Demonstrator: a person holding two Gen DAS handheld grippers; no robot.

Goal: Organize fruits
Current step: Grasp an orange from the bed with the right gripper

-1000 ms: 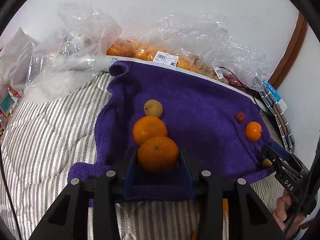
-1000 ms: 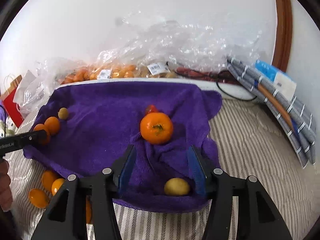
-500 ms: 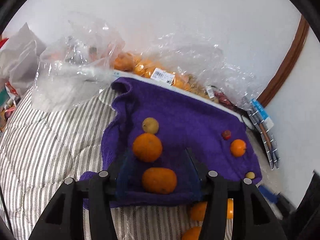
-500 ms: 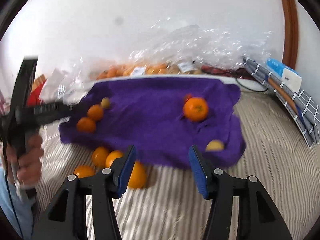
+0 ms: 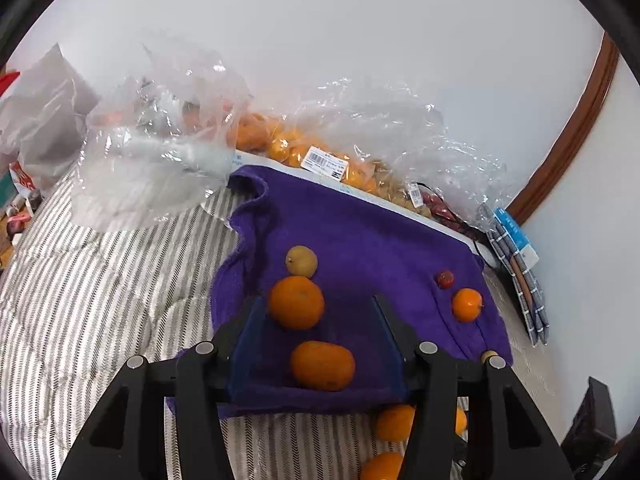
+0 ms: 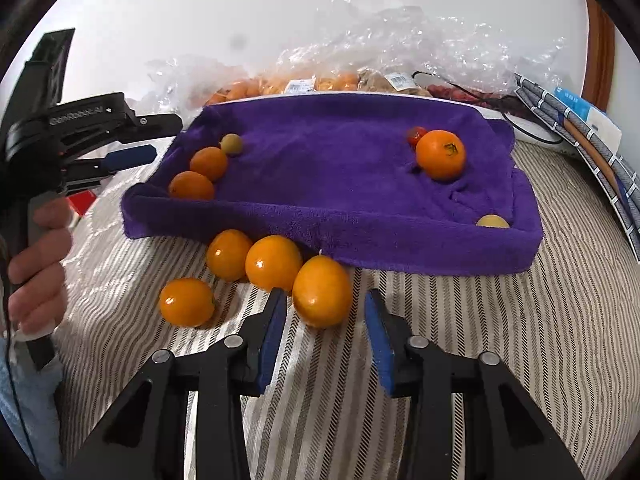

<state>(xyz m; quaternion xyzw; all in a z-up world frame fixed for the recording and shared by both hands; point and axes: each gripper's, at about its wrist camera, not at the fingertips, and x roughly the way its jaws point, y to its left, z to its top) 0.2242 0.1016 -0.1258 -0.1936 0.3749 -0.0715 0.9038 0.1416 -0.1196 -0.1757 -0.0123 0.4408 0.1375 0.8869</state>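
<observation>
Between my right gripper's (image 6: 325, 312) pads: orange fruit (image 6: 322, 291) on the striped bedding (image 6: 460, 320), just off the purple towel (image 6: 340, 168) edge.
Right jaws have just been closing, gaps both sides, no grip. Left gripper (image 5: 320, 316) open over the towel, released orange (image 5: 322, 365) lying loose between its fingers.

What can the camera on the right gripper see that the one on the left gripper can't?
Only the right view shows the hand holding the left gripper, and all four loose oranges on the striped bedding, the nearest orange between the right gripper's blue pads. Only the left view shows the empty clear bag. Both show the purple towel and its fruit.
</observation>
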